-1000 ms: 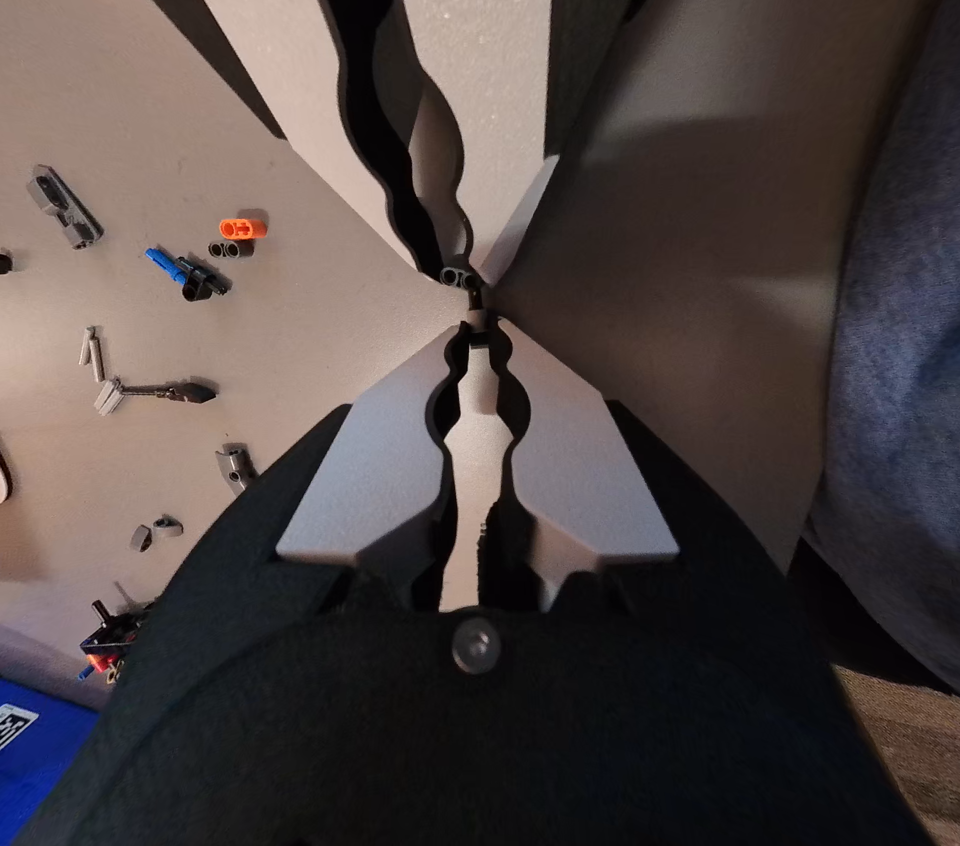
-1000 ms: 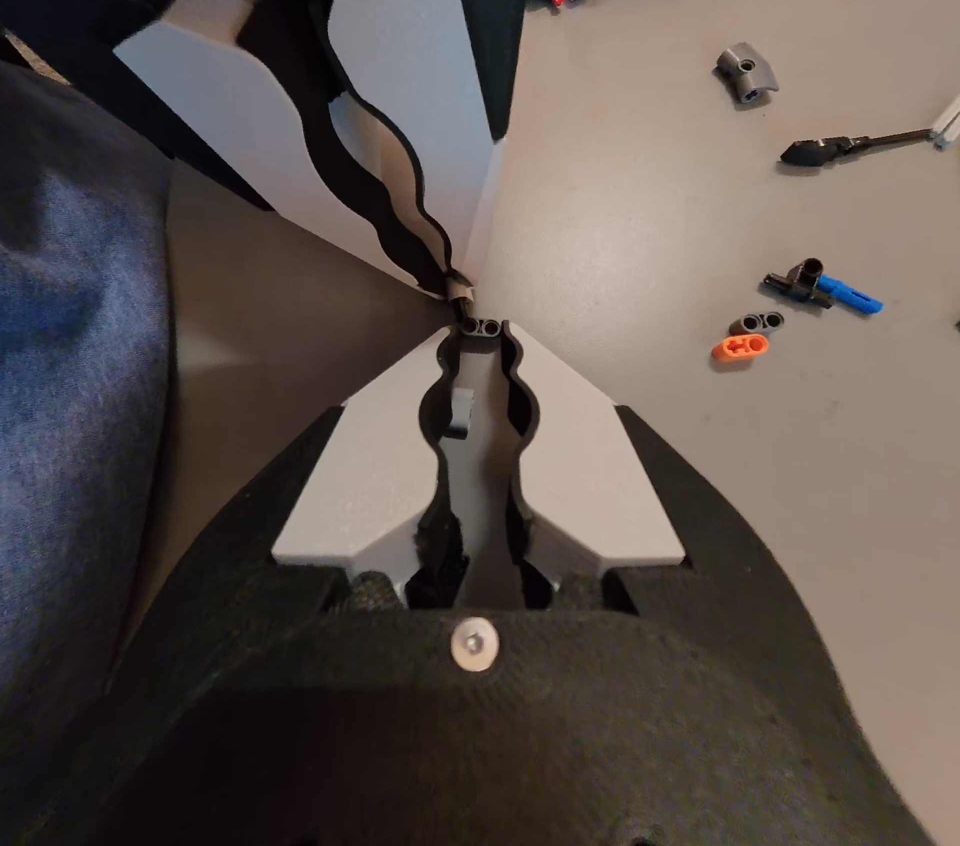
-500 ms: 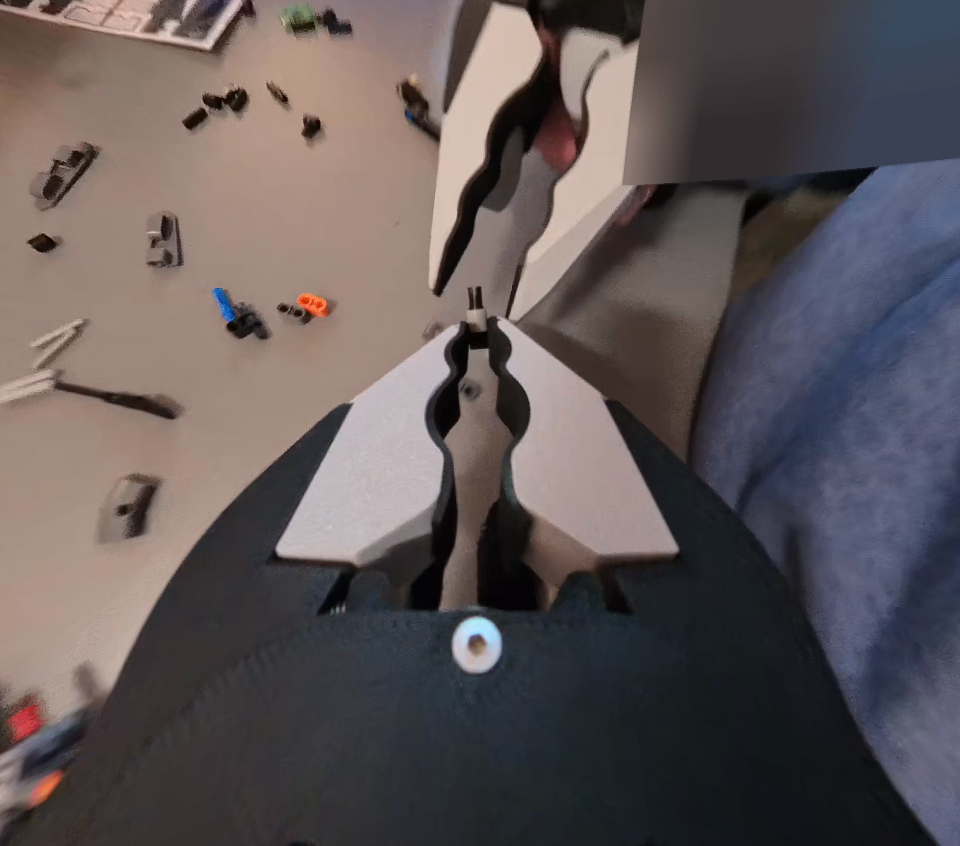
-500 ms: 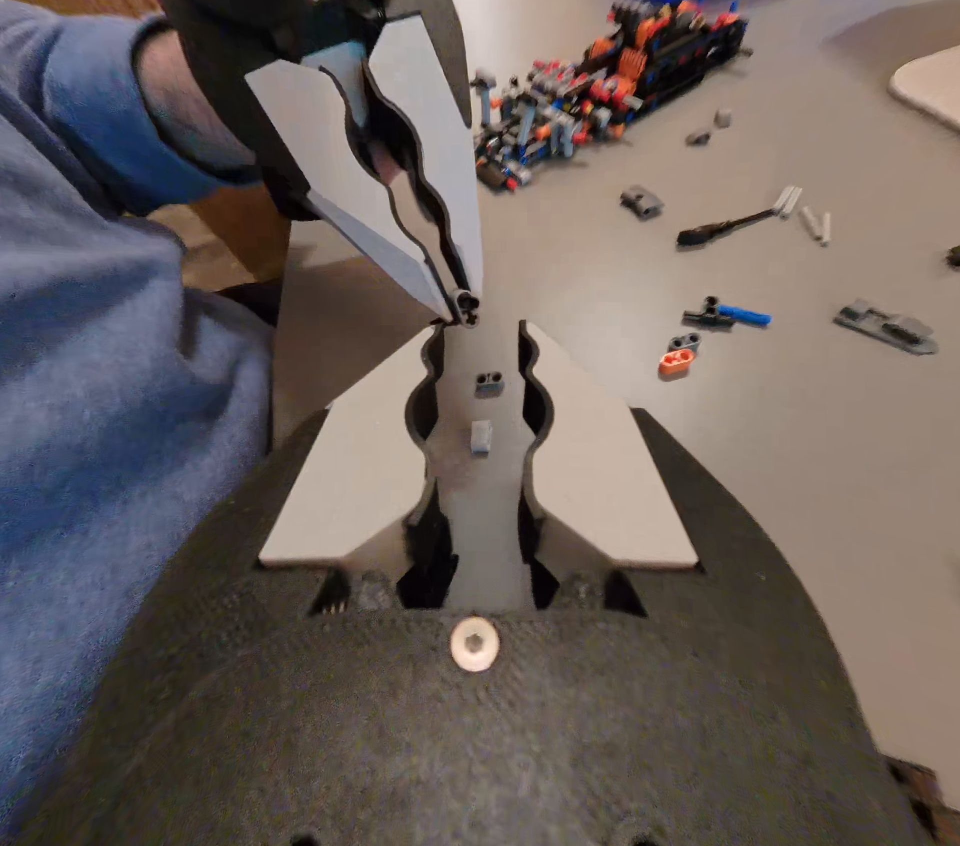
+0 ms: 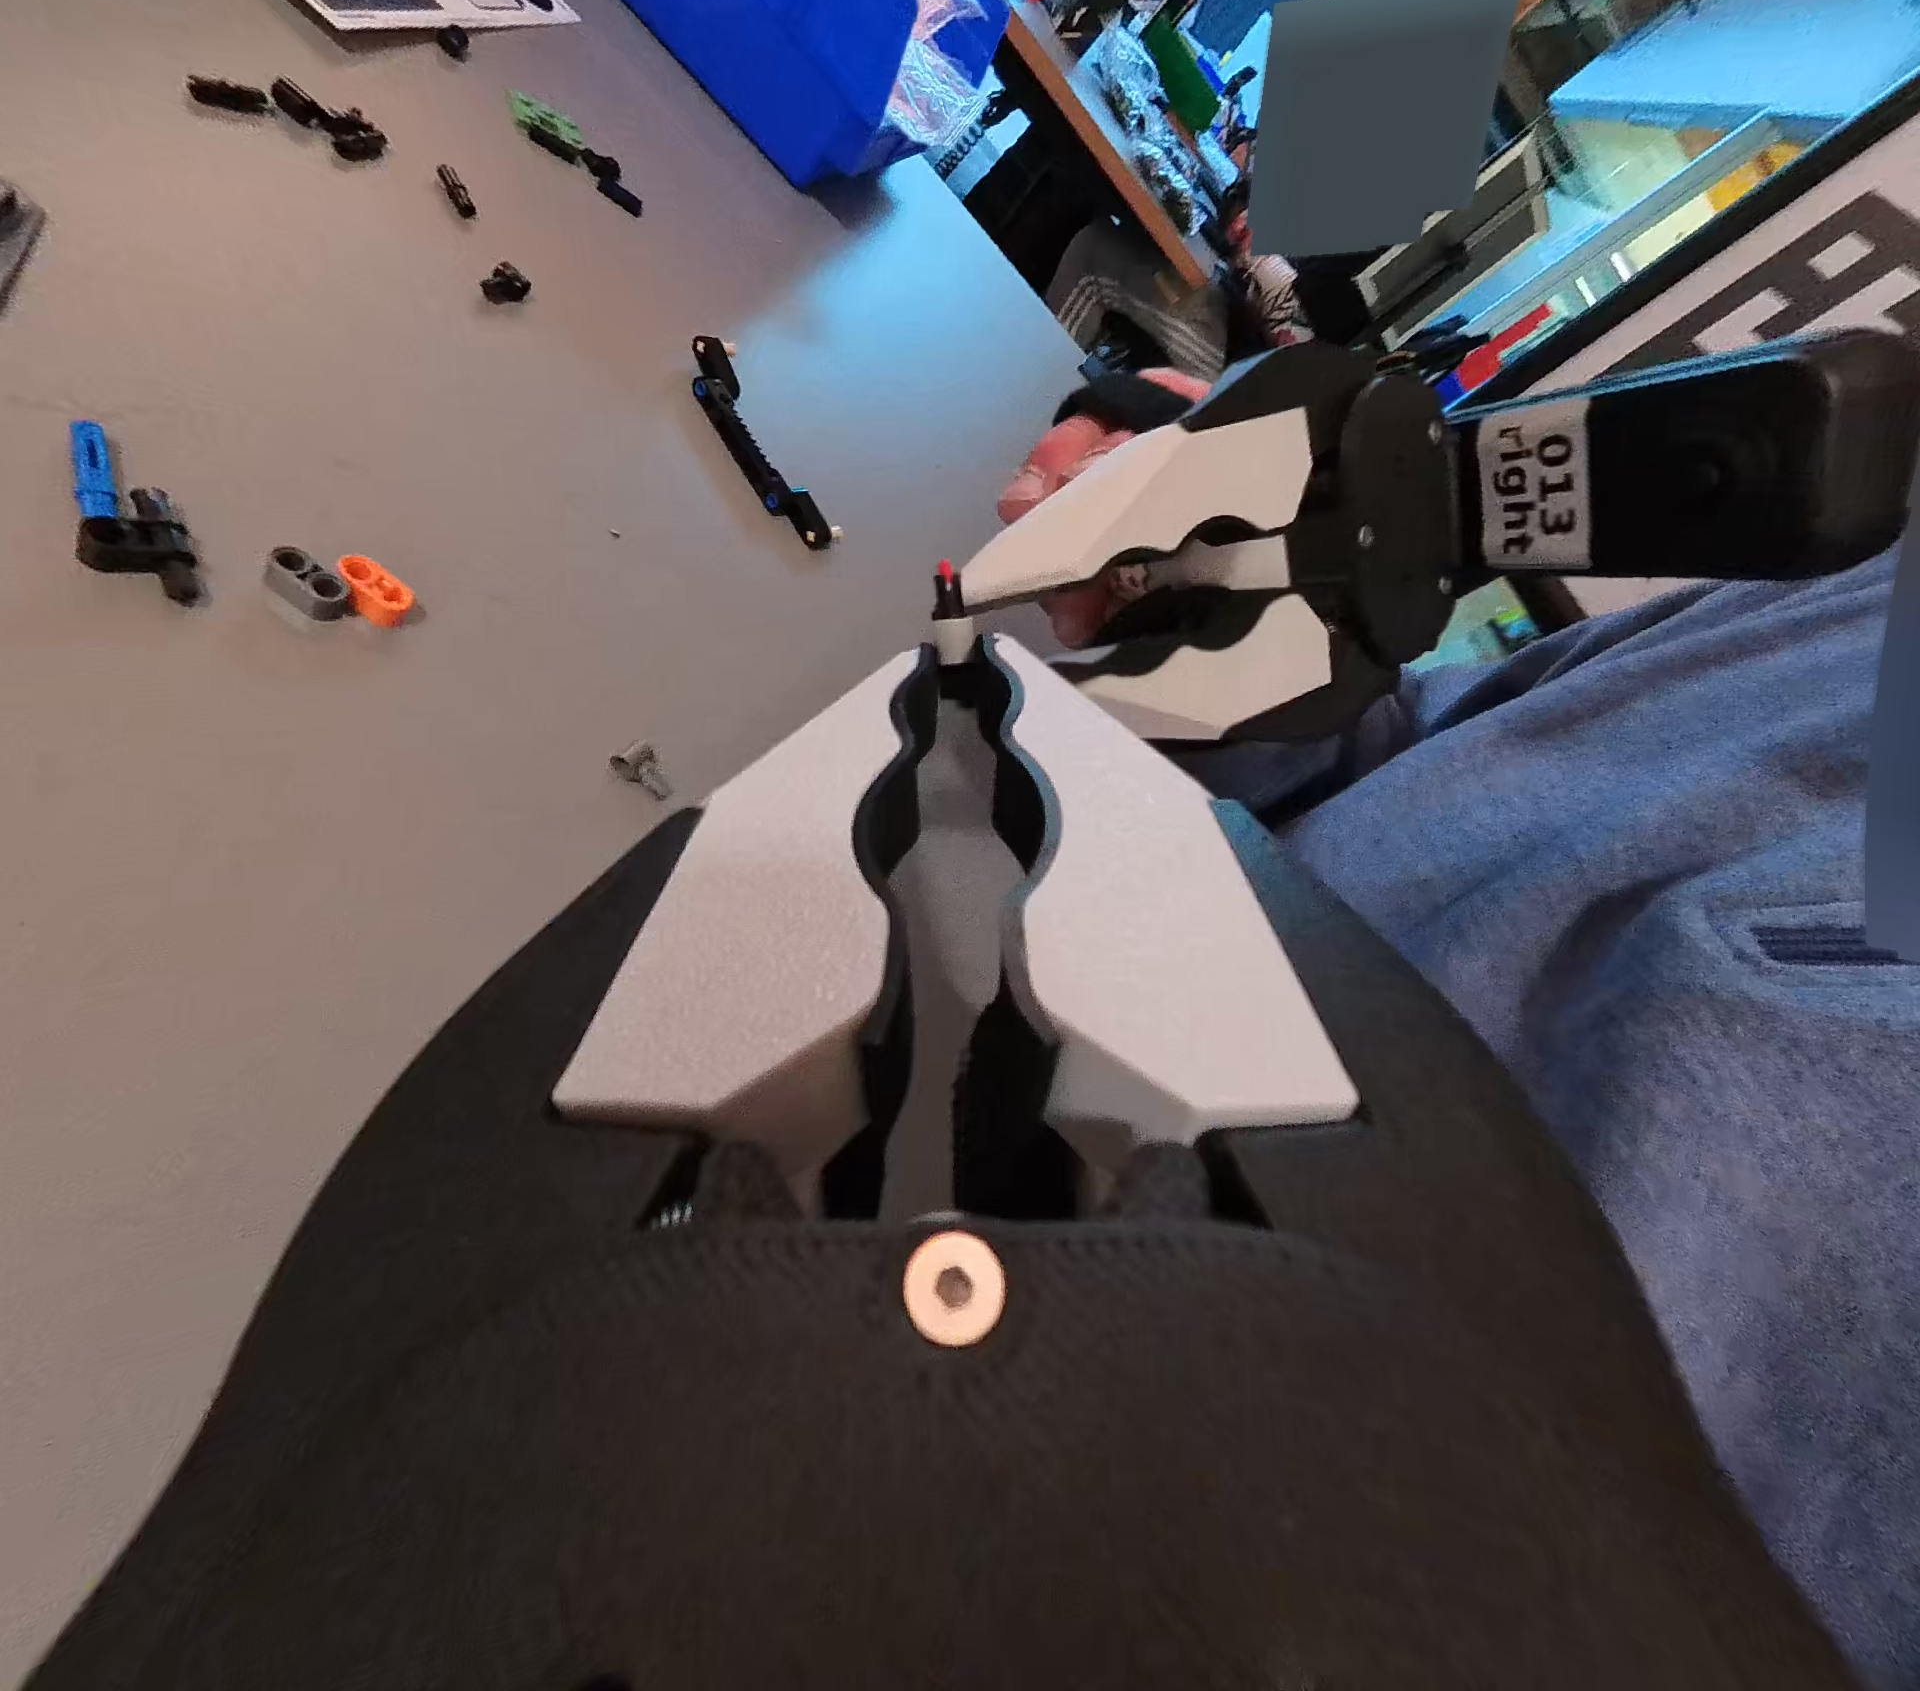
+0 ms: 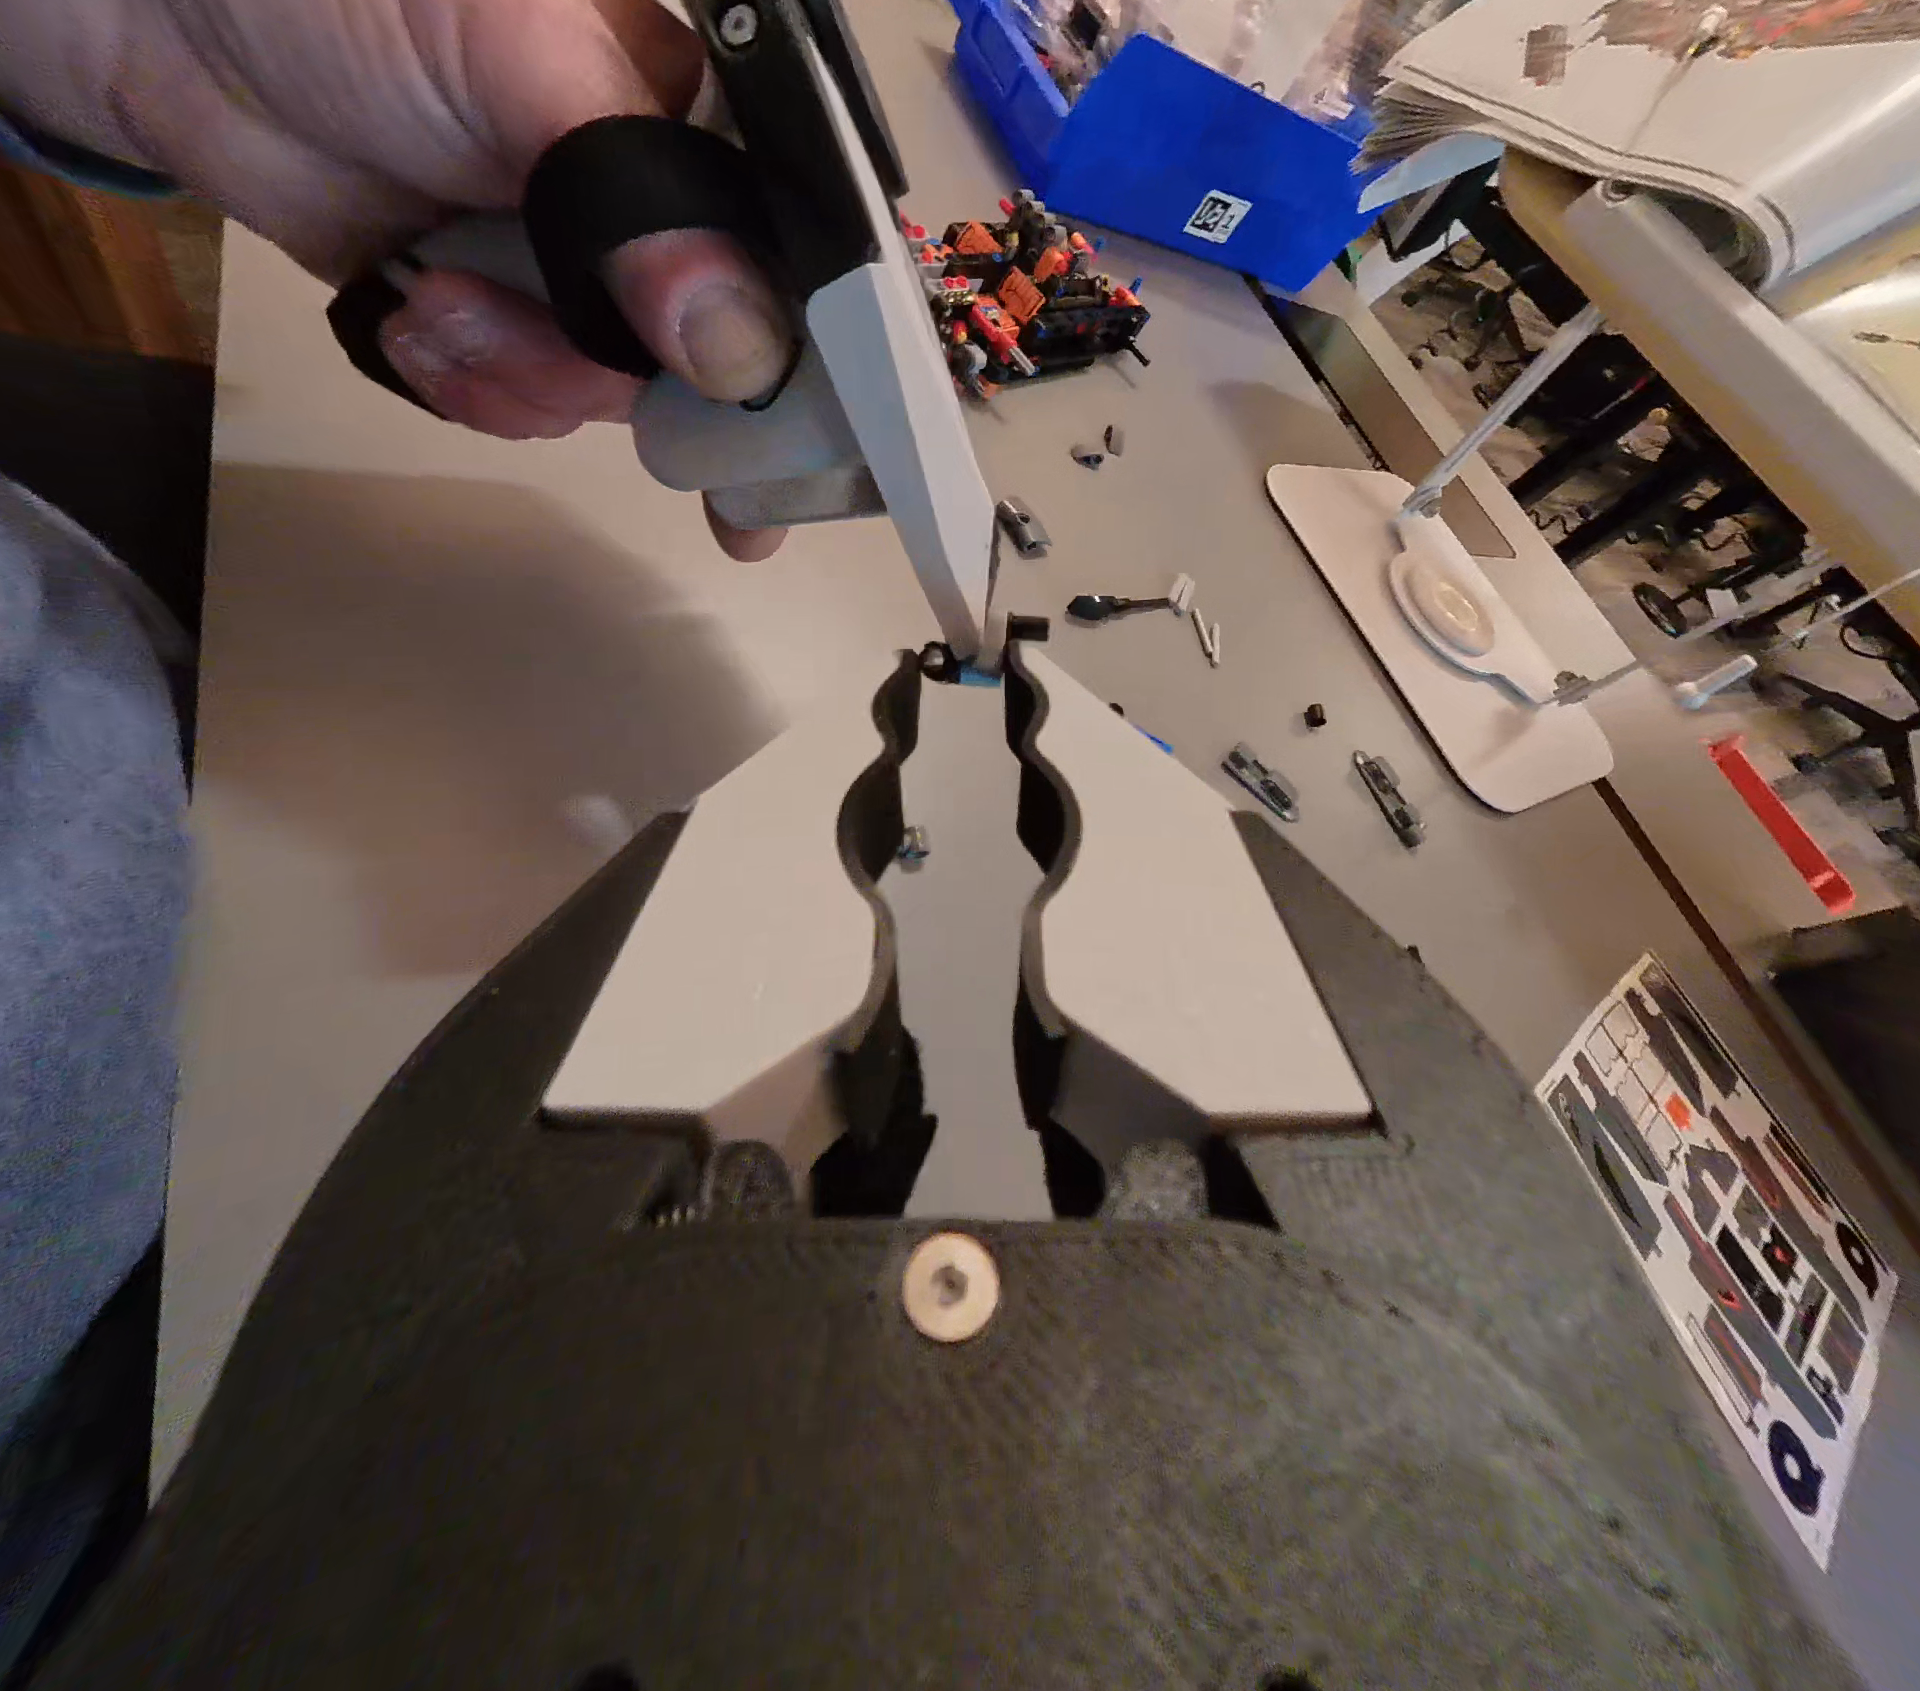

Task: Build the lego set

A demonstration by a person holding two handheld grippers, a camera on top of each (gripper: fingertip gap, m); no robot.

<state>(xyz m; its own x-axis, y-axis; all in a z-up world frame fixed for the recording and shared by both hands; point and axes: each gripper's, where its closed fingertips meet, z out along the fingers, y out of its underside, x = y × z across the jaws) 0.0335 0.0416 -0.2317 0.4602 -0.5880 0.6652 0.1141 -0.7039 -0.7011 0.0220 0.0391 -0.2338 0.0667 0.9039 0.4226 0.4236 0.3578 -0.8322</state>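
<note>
My left gripper (image 5: 954,654) is shut on a small light grey lego piece (image 5: 952,633) with a dark, red-tipped pin sticking out of it. In the right wrist view the left gripper (image 6: 964,649) comes down from above, and the piece (image 6: 954,669) at its tip shows a black ring and a blue part. My right gripper (image 6: 964,659) is open and empty, with one fingertip on each side of the left gripper's tip. In the left wrist view the right gripper (image 5: 1023,639) reaches in from the right with its upper fingertip beside the pin.
The partly built orange and black model (image 6: 1029,301) stands by a blue bin (image 6: 1174,155). A sticker sheet (image 6: 1725,1226), a booklet stand's white base (image 6: 1455,654) and several loose pieces lie on the grey table (image 5: 416,810), among them a black beam (image 5: 764,462) and grey and orange connectors (image 5: 338,587). The tips of both grippers are at nearly the same place.
The right gripper, shut on a dark two-hole piece a second ago, has opened. Both grippers have tilted up from the table, and the left one keeps its piece.
</note>
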